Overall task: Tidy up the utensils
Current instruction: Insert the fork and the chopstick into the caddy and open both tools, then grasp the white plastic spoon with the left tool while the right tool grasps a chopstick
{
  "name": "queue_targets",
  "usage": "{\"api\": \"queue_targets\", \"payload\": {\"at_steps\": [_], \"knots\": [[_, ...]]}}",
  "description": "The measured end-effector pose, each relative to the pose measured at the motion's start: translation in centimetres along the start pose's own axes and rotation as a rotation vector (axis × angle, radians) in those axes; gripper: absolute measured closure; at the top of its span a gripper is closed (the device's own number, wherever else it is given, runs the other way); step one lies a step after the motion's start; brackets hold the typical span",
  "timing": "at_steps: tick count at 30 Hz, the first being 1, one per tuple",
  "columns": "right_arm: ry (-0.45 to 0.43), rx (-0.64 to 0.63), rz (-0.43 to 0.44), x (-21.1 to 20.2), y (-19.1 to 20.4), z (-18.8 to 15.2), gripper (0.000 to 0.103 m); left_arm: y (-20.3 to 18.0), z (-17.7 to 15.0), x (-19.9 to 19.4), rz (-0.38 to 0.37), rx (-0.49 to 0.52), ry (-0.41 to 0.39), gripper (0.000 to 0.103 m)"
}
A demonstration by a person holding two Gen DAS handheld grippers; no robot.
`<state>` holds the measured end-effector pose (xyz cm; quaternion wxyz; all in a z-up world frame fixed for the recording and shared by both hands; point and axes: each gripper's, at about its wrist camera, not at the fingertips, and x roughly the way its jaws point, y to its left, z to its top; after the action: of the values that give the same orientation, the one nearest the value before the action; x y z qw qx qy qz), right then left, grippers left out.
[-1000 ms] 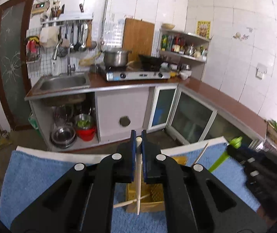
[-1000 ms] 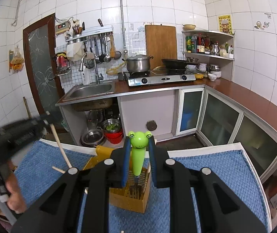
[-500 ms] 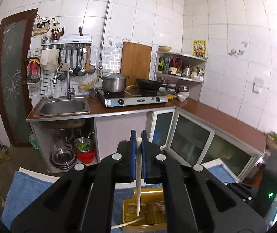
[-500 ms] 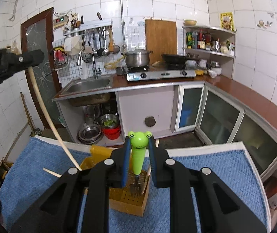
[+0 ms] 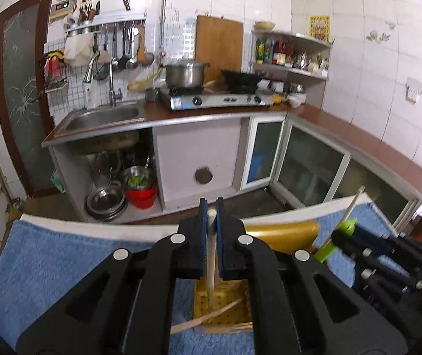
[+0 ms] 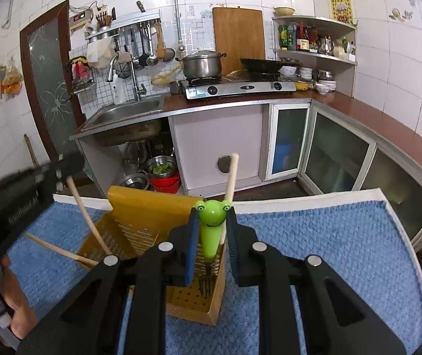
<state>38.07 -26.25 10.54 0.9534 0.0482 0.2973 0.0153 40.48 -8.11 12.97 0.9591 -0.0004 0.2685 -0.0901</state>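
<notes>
Chopstick and frog fork above the yellow holder

Chopstick [image 5: 211, 254] stands nearly upright between the pads of the left tongs [image 5: 211, 233], which are clenched on it; its long axis runs down from the tongs, and the lower end is already inside the yellow utensil holder [image 5: 281, 230] directly below. The right tongs [image 6: 211, 230] appear to have let go of the green frog fork [image 6: 211, 230]: a gap shows on both sides of the handle, and the tines [image 6: 205, 284] sit inside the holder's perforated compartment. A second chopstick [image 6: 231, 183] leans just behind the fork. The holder stands on the blue towel [image 6: 314, 251]. I judge the left tongs need only to release.
</notes>
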Motion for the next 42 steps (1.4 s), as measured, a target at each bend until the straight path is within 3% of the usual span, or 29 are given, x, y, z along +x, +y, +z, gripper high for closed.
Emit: {"api": "queue_targets", "payload": {"at_steps": [2,3,4,5,6,7,10,15,17,21,26,30,37,42], "knots": [[0.001,-0.001,0.013,0.5,-0.3,-0.4,0.083,0.3,-0.6,0.3,0.005,-0.005,0.023,0.098],[-0.004,-0.002,0.026,0.6,-0.4,-0.7,0.077,0.5,-1.0,0.3,0.007,-0.011,0.028,0.094],[-0.006,-0.007,0.030,0.5,-0.4,-0.8,0.070,0.8,-1.1,0.1,0.007,-0.017,0.032,0.081],[-0.013,-0.012,0.028,0.2,-0.4,-0.8,0.055,0.9,-1.2,-0.1,0.009,-0.021,0.032,0.071],[-0.030,-0.014,0.027,-0.3,-0.5,-0.8,0.051,1.3,-1.3,-0.9,0.017,-0.028,0.020,0.053],[-0.043,-0.012,0.029,-0.8,-0.6,-0.7,0.048,1.4,-1.3,-1.4,0.022,-0.032,0.008,0.042],[-0.060,0.003,0.030,-2.6,-1.3,-0.4,0.040,2.1,-1.3,-4.3,0.037,-0.043,-0.030,0.024],[-0.089,0.008,-0.006,-6.1,-2.2,-1.8,0.021,3.3,-2.4,-8.4,0.062,-0.054,-0.064,0.005],[-0.096,-0.004,-0.026,-7.5,-2.3,-3.0,0.013,3.8,-3.6,-9.7,0.069,-0.054,-0.061,0.005],[-0.098,-0.029,-0.062,-9.5,-2.1,-5.6,0.007,4.5,-6.4,-10.9,0.081,-0.056,-0.023,0.005],[-0.047,-0.074,-0.086,-10.2,-0.9,-9.7,0.005,4.5,-10.8,-11.0,0.078,-0.033,0.052,0.005],[-0.026,-0.104,-0.156,-10.3,0.2,-12.7,0.005,4.5,-13.8,-10.6,0.078,-0.038,0.114,0.005],[0.075,-0.057,-0.122,-8.7,0.0,-16.6,0.005,4.7,-18.3,-9.1,0.006,-0.055,0.264,0.005],[0.139,-0.069,-0.070,-7.6,0.5,-18.7,0.006,4.7,-21.1,-8.7,0.010,-0.051,0.324,0.005]]}}
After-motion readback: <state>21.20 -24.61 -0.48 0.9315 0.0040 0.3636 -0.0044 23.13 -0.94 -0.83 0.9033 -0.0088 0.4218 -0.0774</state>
